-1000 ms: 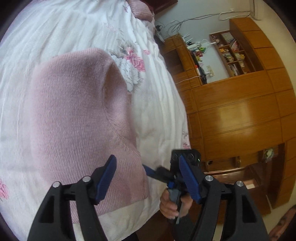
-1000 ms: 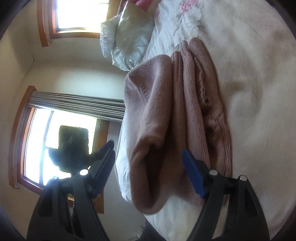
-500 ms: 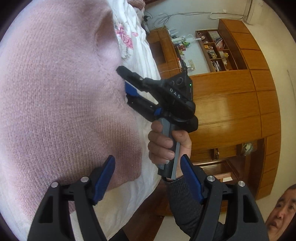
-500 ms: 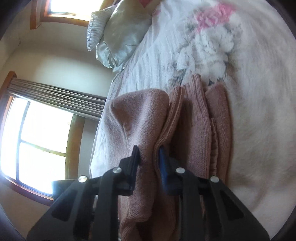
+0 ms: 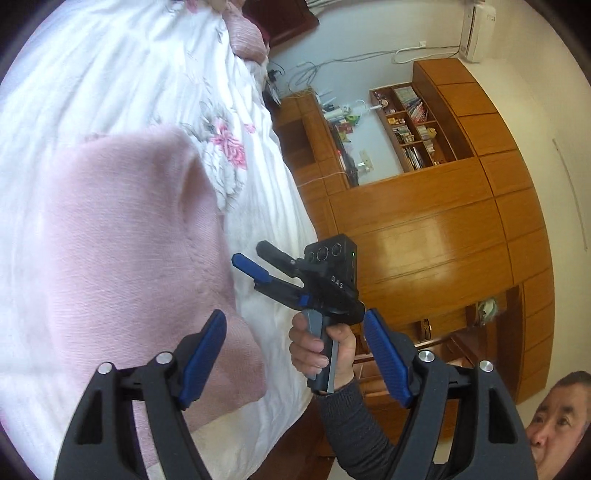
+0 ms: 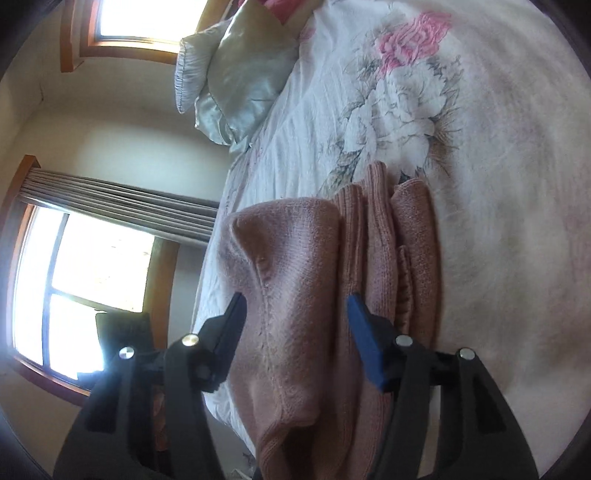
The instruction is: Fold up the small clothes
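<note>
— Where is our pink sweater point(image 5: 122, 251)?
— Folded on the floral bed cover point(image 5: 122, 74), near the bed's edge.
— And our claws?
— Our left claw point(image 5: 291, 354) is spread wide, holding nothing. Our right claw point(image 6: 295, 325) is also spread, its fingers point(image 6: 364, 332) straddling the sweater's top fold without gripping.

**The bedroom around me**

I stand at a bed point(image 5: 155, 74) covered in a white quilt printed with pink flowers. Beyond its far edge runs a wooden wardrobe wall point(image 5: 436, 236) with open shelves point(image 5: 413, 125) full of small items. An air conditioner point(image 5: 476, 33) hangs high on the pale wall. On the opposite side, bright wood-framed windows point(image 6: 74, 288) with a gathered curtain point(image 6: 122, 206), and a silvery pillow point(image 6: 236, 81) at the bed's head.
</note>
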Demonstrator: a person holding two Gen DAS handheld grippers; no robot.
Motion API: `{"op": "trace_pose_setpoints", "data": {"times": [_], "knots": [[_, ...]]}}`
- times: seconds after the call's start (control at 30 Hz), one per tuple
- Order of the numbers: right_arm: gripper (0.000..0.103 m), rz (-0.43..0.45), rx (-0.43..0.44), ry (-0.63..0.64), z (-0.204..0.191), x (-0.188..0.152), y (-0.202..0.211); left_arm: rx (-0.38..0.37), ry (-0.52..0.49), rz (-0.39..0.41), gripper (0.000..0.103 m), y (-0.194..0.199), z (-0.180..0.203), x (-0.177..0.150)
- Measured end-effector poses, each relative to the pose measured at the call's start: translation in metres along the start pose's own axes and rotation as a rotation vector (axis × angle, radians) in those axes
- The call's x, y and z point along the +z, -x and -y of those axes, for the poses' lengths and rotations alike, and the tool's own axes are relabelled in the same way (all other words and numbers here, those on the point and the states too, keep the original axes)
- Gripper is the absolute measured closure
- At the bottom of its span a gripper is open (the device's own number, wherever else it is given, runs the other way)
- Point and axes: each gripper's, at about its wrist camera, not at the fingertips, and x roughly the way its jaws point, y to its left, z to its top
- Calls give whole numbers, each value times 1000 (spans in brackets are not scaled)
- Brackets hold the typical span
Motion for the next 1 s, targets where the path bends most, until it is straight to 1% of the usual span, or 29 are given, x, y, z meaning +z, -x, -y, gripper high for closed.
{"op": "trace_pose_setpoints", "data": {"times": [0.1,0.13,0.2,0.23,0.27,0.3,0.37,0.4,0.5,0.57,0.7,0.77,0.83,0.9,0.93,0.97,1.0], "knots": [[46,-33,-82,3,2,7,-20,11,15,2,27,5,-5,-2],[46,-39,-92,6,3,6,-24,15,19,4,27,7,-7,1],[46,-44,-80,-5,5,8,-29,8,29,15,26,12,-14,6],[48,-48,-66,-11,5,9,-31,2,37,20,26,12,-17,8],[67,-64,-49,-10,4,10,-35,5,46,22,26,12,-23,8],[76,-79,-42,4,2,10,-38,12,54,24,26,11,-26,10],[82,-63,-60,52,-7,6,-33,17,65,18,26,10,-29,9],[83,-44,-59,70,-13,7,-28,18,62,21,26,10,-28,10],[83,32,-33,91,-22,4,4,5,33,39,25,12,-20,17],[83,69,-44,82,-17,5,18,2,16,54,25,13,-15,28],[83,57,-62,33,8,8,16,18,-14,49,26,1,-11,51],[83,59,-80,25,17,8,15,54,-32,38,25,-9,-11,63],[83,60,-78,3,29,11,14,103,-46,27,26,-17,-18,74],[83,65,-89,-18,41,12,12,129,-27,23,26,-22,-26,82],[83,66,-85,-27,47,13,11,148,-15,19,26,-25,-37,87],[78,66,-78,-28,50,12,10,157,-2,12,27,-29,-47,89],[67,63,-73,-28,53,12,10,172,15,2,27,-34,-57,90]]}}
